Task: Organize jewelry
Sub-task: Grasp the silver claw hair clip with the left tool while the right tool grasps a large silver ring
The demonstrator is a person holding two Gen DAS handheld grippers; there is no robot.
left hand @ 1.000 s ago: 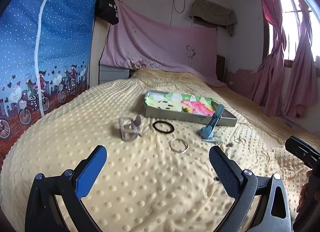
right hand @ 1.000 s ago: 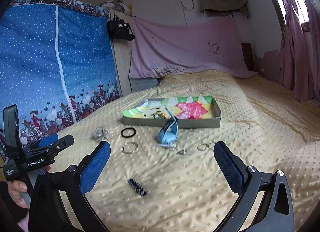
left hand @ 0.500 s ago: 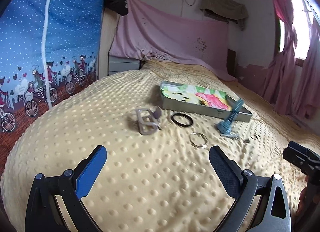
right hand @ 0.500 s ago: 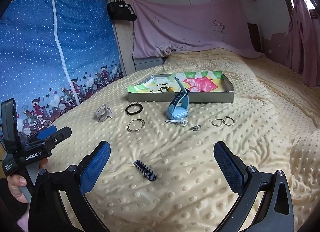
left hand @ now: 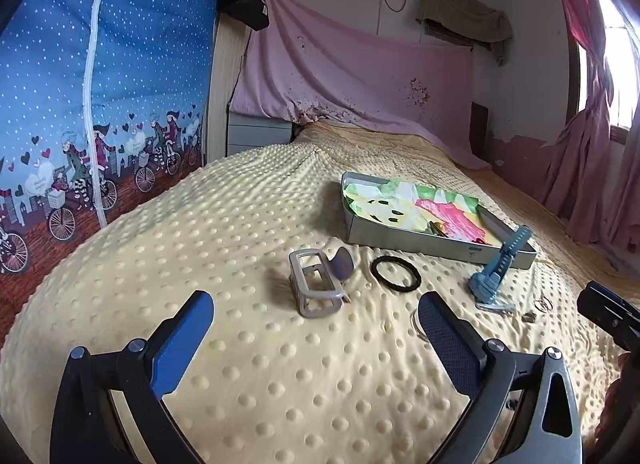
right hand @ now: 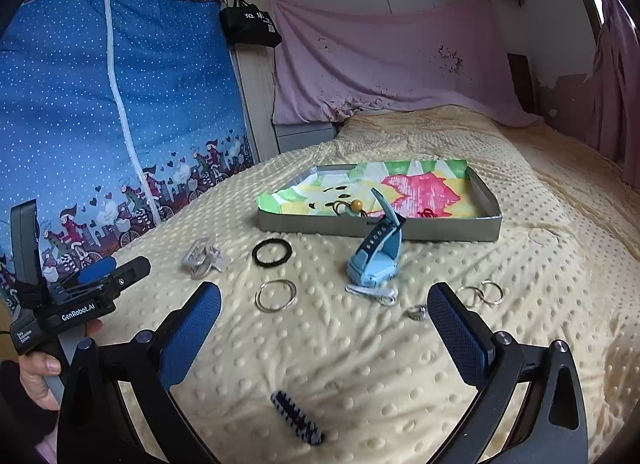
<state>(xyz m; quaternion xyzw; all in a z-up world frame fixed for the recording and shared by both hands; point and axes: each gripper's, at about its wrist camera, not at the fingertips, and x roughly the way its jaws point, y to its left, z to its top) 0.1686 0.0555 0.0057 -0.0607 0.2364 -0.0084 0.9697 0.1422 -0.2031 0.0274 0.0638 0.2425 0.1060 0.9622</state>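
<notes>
Jewelry lies scattered on a yellow dotted bedspread. A grey hair claw clip (left hand: 318, 284) sits just ahead of my open, empty left gripper (left hand: 316, 328). A black hair tie (left hand: 395, 271), a silver bangle (right hand: 276, 295), a blue watch (right hand: 376, 256) leaning on the tray, a small ring (right hand: 417, 311), paired hoops (right hand: 482, 293) and a striped hair clip (right hand: 297, 417) lie around. My right gripper (right hand: 324, 328) is open and empty above the striped clip. A grey tray (right hand: 490, 220) with a colourful lining holds a beaded tie (right hand: 354, 206).
A blue dotted wardrobe cover (left hand: 100, 84) stands left of the bed. A pink sheet (left hand: 360, 80) drapes the headboard. Pink curtains (left hand: 592, 144) hang at right. The bed edge falls away at left.
My left gripper has moved forward and left, closer to the claw clip. My right gripper has moved forward and lower towards the items.
</notes>
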